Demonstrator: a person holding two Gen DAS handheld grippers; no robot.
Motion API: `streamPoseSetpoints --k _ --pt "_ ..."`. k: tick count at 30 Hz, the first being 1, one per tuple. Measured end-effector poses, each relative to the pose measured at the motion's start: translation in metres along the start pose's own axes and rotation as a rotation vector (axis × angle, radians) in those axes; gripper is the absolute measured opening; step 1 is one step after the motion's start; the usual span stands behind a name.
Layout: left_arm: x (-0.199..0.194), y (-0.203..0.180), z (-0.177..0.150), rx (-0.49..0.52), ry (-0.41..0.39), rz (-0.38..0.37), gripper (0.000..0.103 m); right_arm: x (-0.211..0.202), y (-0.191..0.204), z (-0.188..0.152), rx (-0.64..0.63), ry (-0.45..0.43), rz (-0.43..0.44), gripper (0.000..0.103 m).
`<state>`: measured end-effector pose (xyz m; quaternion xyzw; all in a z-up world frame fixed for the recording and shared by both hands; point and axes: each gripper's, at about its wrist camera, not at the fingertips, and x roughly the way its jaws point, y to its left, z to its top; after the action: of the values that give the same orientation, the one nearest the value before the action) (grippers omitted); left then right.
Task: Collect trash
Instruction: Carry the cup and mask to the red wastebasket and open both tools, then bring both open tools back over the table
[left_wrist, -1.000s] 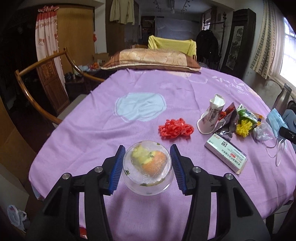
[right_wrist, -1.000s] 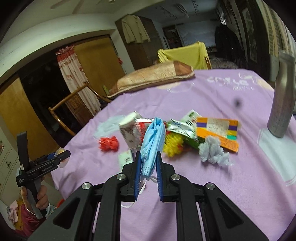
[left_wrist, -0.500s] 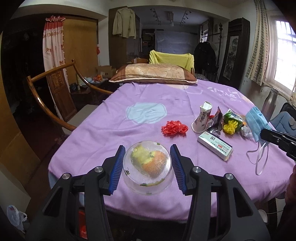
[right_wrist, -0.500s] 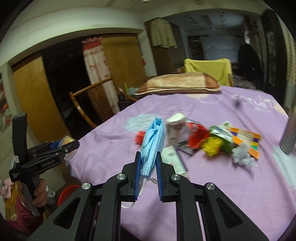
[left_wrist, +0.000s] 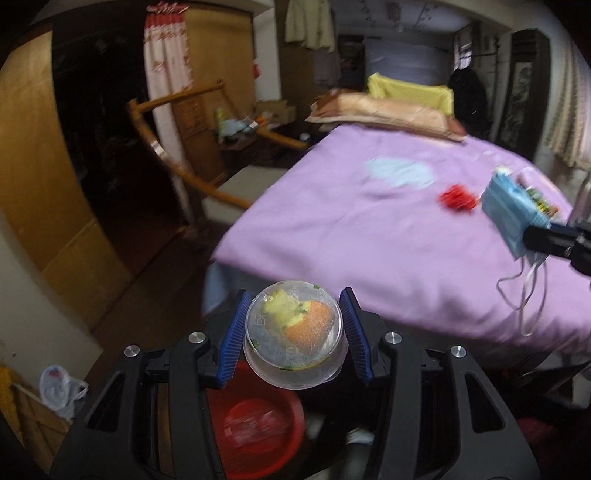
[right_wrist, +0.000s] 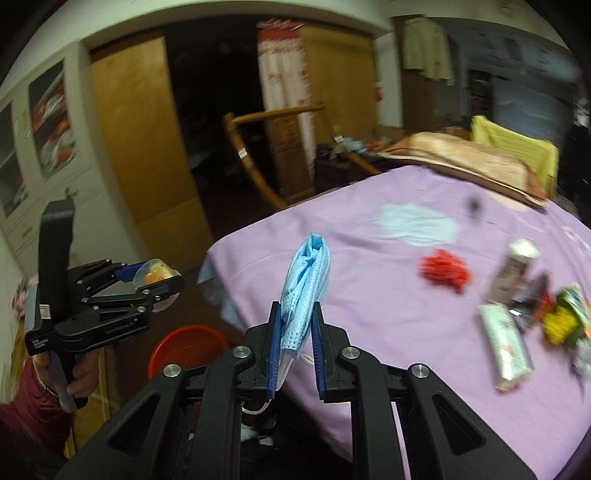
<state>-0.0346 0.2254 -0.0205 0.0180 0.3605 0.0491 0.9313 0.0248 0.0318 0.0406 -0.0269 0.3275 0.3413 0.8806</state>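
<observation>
The left gripper (left_wrist: 293, 334) was clamped on a clear plastic cup of food scraps (left_wrist: 295, 338) above a red plastic basin (left_wrist: 255, 424) on the floor; the right gripper (right_wrist: 295, 334) pinched a blue pleated face mask (right_wrist: 304, 291) off the table edge. Neither of the 2 items was yet binned, and a red shredded scrap (right_wrist: 445, 273), a white carton (right_wrist: 508, 341) and mixed wrappers (right_wrist: 561, 321) remained on the purple-clothed table (right_wrist: 369, 295).

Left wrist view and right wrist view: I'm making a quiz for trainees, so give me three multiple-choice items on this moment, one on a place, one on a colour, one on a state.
1. Where is the red basin?
A on the bed
B on the floor below the left gripper
C on the chair

2. What colour is the mask?
A blue
B white
C black

3. How is the right gripper?
A open, empty
B shut on the mask
C shut on a box

Answers:
1 B, the basin shows under the jaws that hold the cup.
2 A, its folds are light blue.
3 B, the mask is pinched between the jaws.
</observation>
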Motion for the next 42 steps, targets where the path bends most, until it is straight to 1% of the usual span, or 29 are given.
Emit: streamPoseSetpoints --k 4,8,9,10,11,12,13,15,16,17,20,24,26,27,28,29,30,31,34,37,40,42 --pt "0.019 0.039 -0.026 -0.02 0.09 0.042 0.05 0.034 0.04 0.006 -0.067 0.065 0.06 0.016" --pt "0.048 0.074 -0.064 -0.062 0.199 0.09 0.05 0.068 0.069 0.004 -0.105 0.148 0.111 0.016" --pt "0.056 0.081 -0.073 -0.074 0.23 0.097 0.052 0.075 0.074 0.003 -0.107 0.168 0.125 0.016" --pt "0.063 0.089 -0.081 -0.086 0.263 0.102 0.056 0.081 0.078 0.002 -0.107 0.186 0.136 0.016" --pt "0.072 0.096 -0.089 -0.103 0.3 0.112 0.067 0.086 0.083 0.0 -0.108 0.204 0.146 0.016" --pt "0.076 0.1 -0.092 -0.114 0.314 0.123 0.074 0.09 0.087 0.0 -0.112 0.216 0.15 0.016" --pt "0.077 0.105 -0.094 -0.123 0.319 0.135 0.077 0.092 0.091 -0.001 -0.119 0.226 0.154 0.016" --pt "0.073 0.113 -0.093 -0.133 0.301 0.151 0.088 0.097 0.099 -0.004 -0.131 0.243 0.155 0.016" --pt "0.069 0.117 -0.092 -0.14 0.288 0.157 0.091 0.098 0.101 -0.006 -0.135 0.253 0.158 0.016" --pt "0.064 0.121 -0.09 -0.153 0.263 0.165 0.096 0.103 0.105 -0.007 -0.141 0.271 0.165 0.016" --pt "0.053 0.133 -0.088 -0.178 0.223 0.174 0.097 0.118 0.108 -0.013 -0.151 0.314 0.186 0.016" --pt "0.047 0.152 -0.085 -0.217 0.205 0.225 0.097 0.136 0.124 -0.015 -0.162 0.366 0.243 0.016" --pt "0.044 0.162 -0.082 -0.247 0.193 0.244 0.097 0.147 0.139 -0.014 -0.176 0.386 0.277 0.016" --pt "0.042 0.168 -0.082 -0.263 0.187 0.257 0.097 0.154 0.148 -0.013 -0.186 0.396 0.304 0.019" --pt "0.04 0.173 -0.082 -0.276 0.18 0.271 0.097 0.158 0.153 -0.012 -0.193 0.403 0.319 0.027" --pt "0.038 0.174 -0.081 -0.284 0.176 0.281 0.097 0.164 0.16 -0.011 -0.205 0.41 0.338 0.037" --pt "0.036 0.176 -0.08 -0.29 0.173 0.289 0.097 0.166 0.166 -0.01 -0.213 0.407 0.337 0.057" --pt "0.034 0.179 -0.08 -0.294 0.17 0.295 0.097 0.164 0.168 -0.008 -0.22 0.383 0.326 0.062" --pt "0.034 0.183 -0.08 -0.296 0.167 0.304 0.097 0.156 0.167 -0.006 -0.247 0.343 0.301 0.062" --pt "0.035 0.182 -0.078 -0.297 0.167 0.302 0.097 0.149 0.152 -0.003 -0.223 0.323 0.277 0.062" --pt "0.038 0.171 -0.074 -0.275 0.173 0.291 0.097 0.148 0.14 0.002 -0.185 0.306 0.26 0.066" --pt "0.039 0.158 -0.069 -0.247 0.17 0.288 0.097 0.139 0.128 0.002 -0.161 0.283 0.239 0.068"
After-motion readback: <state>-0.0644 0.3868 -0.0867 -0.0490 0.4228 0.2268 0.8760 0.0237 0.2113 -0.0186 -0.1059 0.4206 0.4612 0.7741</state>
